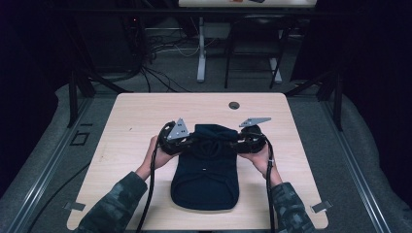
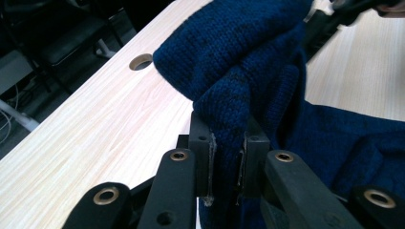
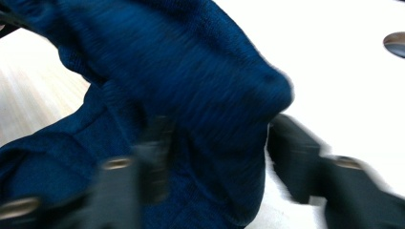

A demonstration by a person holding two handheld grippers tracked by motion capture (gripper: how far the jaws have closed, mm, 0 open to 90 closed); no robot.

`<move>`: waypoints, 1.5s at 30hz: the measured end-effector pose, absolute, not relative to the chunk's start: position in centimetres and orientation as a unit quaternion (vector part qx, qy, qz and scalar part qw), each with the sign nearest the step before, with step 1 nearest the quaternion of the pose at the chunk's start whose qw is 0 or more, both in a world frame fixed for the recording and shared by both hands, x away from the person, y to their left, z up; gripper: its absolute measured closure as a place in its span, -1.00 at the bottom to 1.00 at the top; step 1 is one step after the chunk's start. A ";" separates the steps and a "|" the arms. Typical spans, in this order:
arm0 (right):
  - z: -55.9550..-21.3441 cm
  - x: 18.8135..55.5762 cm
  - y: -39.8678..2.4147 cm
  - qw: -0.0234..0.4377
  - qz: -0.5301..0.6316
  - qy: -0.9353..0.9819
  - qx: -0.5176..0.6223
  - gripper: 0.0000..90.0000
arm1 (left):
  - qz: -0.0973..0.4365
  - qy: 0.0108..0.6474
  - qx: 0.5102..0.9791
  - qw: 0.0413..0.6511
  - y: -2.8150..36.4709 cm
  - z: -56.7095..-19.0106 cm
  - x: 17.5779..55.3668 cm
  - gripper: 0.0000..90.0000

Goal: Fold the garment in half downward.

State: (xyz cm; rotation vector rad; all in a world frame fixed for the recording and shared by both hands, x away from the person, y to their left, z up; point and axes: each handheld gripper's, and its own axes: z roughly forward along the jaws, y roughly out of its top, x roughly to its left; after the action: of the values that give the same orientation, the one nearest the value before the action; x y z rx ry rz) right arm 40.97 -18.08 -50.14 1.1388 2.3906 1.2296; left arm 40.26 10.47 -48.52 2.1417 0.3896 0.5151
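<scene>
Nearest the person, the lower body of the sweater point(image 1: 206, 187) lies flat on the table point(image 1: 126, 116), its hem toward the near edge. Its long axis runs from the near edge away toward the far edge; the upper part is bunched and folded over between the two grippers.

Left gripper point(image 1: 187, 141): in its own view the jaws are closed hard on a fold of the knit, pads point(image 2: 206, 157) pressing the cloth from both sides, with the fold rising straight up out of the grip. Held firm.

Right gripper point(image 1: 239, 143): its own view is blurred by motion. The jaws stand partly apart, with a thick roll of the knit between them. The right-hand jaw is clear of the cloth, so I judge this grip released or releasing, not holding.

Relation governing the next move: the fold lies across the sweater's long axis, between the grippers, which face each other from opposite sides at about equal nearness. Only the left one has hold, so any pull would come from that side; the right must close again before a two-sided fold can go on.

Beyond the sweater, a cable hole point(image 1: 234, 105) sits in the bare far part of the table.
</scene>
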 end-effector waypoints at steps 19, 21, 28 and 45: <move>-49.4 36.1 -15.5 0.250 0.382 0.842 0.289 0.65 | 0.167 0.205 0.866 0.424 12.3 -49.6 38.9 0.25; -49.5 35.6 -15.5 0.253 0.386 0.840 0.284 0.65 | 0.166 0.205 0.870 0.418 12.3 -50.1 38.6 0.22; -49.9 34.2 -15.7 0.260 0.395 0.839 0.269 0.64 | 0.164 0.199 0.866 0.429 12.8 -51.3 37.7 0.59; -50.4 32.0 -15.8 0.214 0.387 0.864 0.242 0.49 | 0.177 0.190 0.863 0.434 13.0 -52.4 36.3 0.70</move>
State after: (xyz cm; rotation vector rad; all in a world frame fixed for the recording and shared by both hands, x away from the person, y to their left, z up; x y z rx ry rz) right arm 32.05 -15.78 -50.36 0.6716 2.3959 1.0731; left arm 36.26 13.02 -52.41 2.1486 0.4739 0.4406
